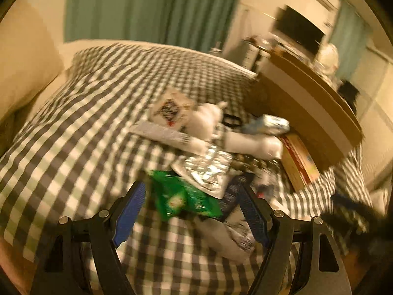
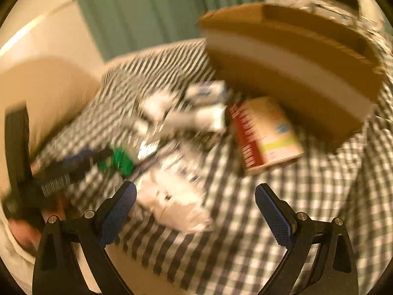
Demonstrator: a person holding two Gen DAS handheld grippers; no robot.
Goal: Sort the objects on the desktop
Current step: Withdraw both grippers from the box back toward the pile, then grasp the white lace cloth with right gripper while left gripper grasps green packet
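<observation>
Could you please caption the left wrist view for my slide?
Open left claw above a green packet in a clutter pile on checked cloth, beside a cardboard box.

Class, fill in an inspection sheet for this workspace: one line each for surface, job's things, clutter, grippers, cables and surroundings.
Surface: checked cloth, wrinkled.
Job's things: green packet, silver foil pack, white soft toy and red-and-cream box lie heaped beside the cardboard box.
Clutter: other items in the heap too blurred to name.
Grippers: left gripper open, green packet between its fingers, untouched; right gripper open, empty.
Cables: nothing seen.
Surroundings: green curtain, dark screen.
</observation>
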